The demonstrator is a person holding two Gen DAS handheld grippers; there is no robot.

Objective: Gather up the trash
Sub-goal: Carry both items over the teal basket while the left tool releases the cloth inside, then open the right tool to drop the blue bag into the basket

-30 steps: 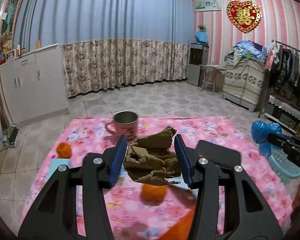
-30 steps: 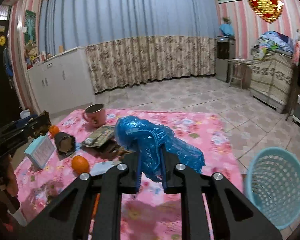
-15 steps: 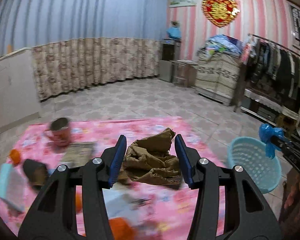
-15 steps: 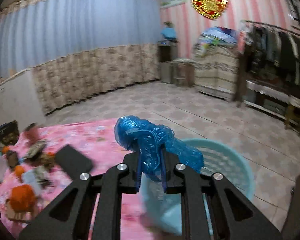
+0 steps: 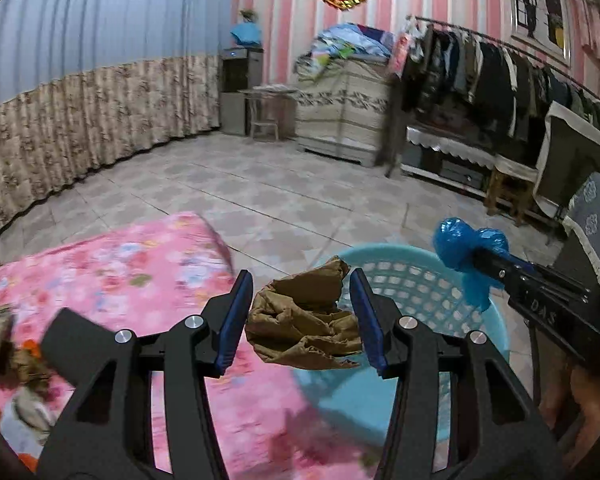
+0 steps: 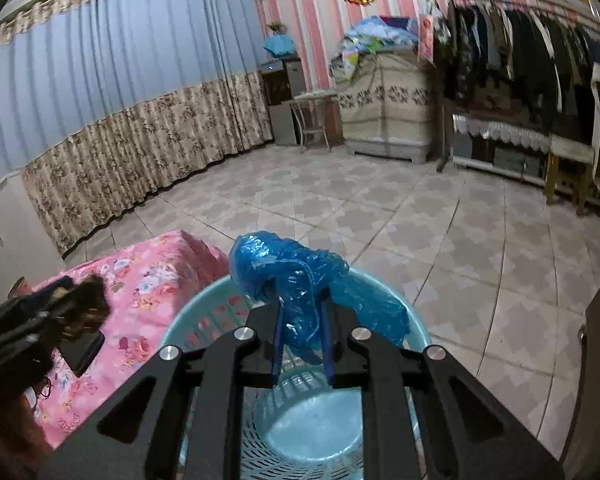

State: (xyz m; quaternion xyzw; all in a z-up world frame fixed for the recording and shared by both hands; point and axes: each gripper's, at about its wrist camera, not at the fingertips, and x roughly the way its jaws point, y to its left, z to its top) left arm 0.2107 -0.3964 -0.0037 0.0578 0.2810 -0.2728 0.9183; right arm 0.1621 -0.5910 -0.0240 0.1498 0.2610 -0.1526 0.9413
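Biggest thing in play is the light blue basket [image 6: 204,322], a perforated plastic bin sitting on the tiled floor right against the corner of the pink floral table [image 5: 140,264]. It looks empty so far, bare bottom showing through in the right wrist view. I'd guess it's light and tips easily, so anything going in should be dropped, not shoved.

Next, the crumpled brown paper [image 5: 304,320]. The left gripper [image 5: 302,320] has it between its blue pads, jaws about half open and pressed against both sides of the wad. It hangs over the table edge and the near rim of the basket. Looks dry, stiff-ish and springy, basically weightless. Gripping across the fat middle like this seems right, since a loose flap would probably just tear or slide out.

Smallest, the blue plastic bag [image 6: 300,280], scrunched and shiny. The right gripper [image 6: 302,344] is nearly closed, pinching a thin fold of it, with the rest ballooning above and beside the fingers. It sits straight over the basket opening. Soft, slippery film, so I reckon it may cling to the pads when let go.
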